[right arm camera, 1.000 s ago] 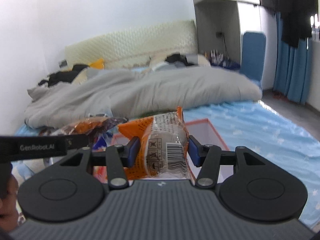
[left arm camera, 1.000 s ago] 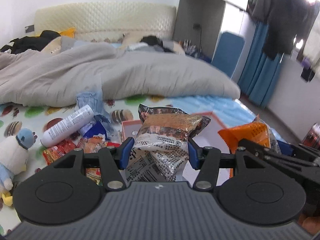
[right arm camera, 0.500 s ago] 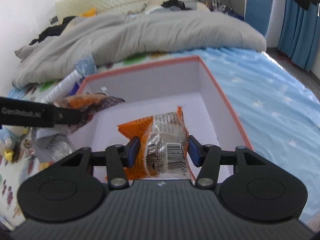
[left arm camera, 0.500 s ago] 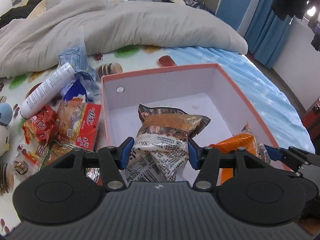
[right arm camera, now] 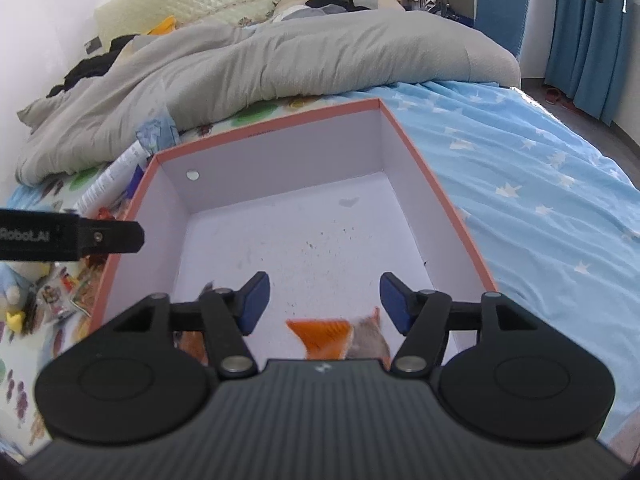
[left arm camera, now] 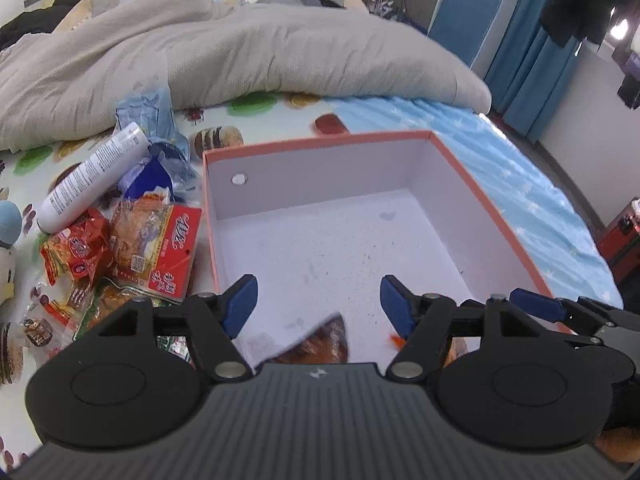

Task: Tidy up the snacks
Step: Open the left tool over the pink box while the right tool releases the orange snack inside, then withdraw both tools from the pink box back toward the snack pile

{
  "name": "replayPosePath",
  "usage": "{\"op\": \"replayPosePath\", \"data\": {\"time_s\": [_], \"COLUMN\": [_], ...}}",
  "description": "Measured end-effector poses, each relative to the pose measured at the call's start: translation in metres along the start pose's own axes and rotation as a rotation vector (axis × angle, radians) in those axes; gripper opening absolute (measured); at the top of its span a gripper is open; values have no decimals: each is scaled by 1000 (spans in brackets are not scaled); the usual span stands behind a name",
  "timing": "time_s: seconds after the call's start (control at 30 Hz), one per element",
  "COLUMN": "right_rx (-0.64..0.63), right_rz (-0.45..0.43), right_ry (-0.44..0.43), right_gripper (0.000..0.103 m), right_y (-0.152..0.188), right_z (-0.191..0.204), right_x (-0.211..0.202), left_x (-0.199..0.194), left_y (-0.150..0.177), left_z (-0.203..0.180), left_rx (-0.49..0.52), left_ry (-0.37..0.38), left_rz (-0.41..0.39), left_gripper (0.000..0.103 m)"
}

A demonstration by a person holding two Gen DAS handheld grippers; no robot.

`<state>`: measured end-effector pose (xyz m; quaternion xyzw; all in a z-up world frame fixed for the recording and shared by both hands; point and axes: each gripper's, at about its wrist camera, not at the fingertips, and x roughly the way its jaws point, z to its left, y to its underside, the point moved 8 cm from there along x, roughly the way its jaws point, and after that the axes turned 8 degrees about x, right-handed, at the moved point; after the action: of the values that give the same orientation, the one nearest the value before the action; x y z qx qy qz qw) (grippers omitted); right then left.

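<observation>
Over the near end of the open cardboard box (left arm camera: 496, 216), both grippers hang side by side, pointing down into it. The left gripper (left arm camera: 316, 304) has its jaws opening, pads clear of the brown snack packet (left arm camera: 324, 342), which shows blurred just below them on the box floor. The right gripper (right arm camera: 324, 300) is opening too, its pads apart from the orange snack packet (right arm camera: 324, 336) beneath it. The box's white floor beyond the 2 packets is bare up to the far wall, and its salmon rim (right arm camera: 424, 176) stands free on the right against the blue star sheet (right arm camera: 540, 184). On the left, red snack packets (left arm camera: 160, 248) and a white tube (left arm camera: 92, 176) crowd close to the box wall.
</observation>
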<state>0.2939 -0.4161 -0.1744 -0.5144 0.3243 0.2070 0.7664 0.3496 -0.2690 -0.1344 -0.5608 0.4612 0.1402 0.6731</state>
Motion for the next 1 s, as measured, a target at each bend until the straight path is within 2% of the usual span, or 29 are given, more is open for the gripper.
{"op": "replayPosePath", "data": {"time_s": [0.13, 0.27, 0.57, 0.67, 0.83, 1.0], "right_rx": [5, 3, -29, -46, -60, -89], "right_rz": [-56, -123, -259, -282, -320, -330], "right_ry": [-21, -60, -138, -171, -210, -240], "right_gripper": [63, 63, 63, 63, 63, 63], "right_y": [-11, -22, -35, -32, -18, 5], "right_z": [6, 19, 58, 72, 94, 114], "right_x": [-19, -43, -94, -106, -125, -132], "left_x": [-27, -58, -118, -138, -167, -186], "left_y": [-7, -13, -5, 4, 23, 53], "left_z": [5, 14, 44, 53, 69, 81], "left_rx": [-5, 12, -28, -23, -4, 13], "left_ry": [12, -8, -11, -31, -116, -156], "left_rz": [-67, -141, -241, -279, -346, -370], "left_gripper": [73, 73, 73, 73, 73, 73]}}
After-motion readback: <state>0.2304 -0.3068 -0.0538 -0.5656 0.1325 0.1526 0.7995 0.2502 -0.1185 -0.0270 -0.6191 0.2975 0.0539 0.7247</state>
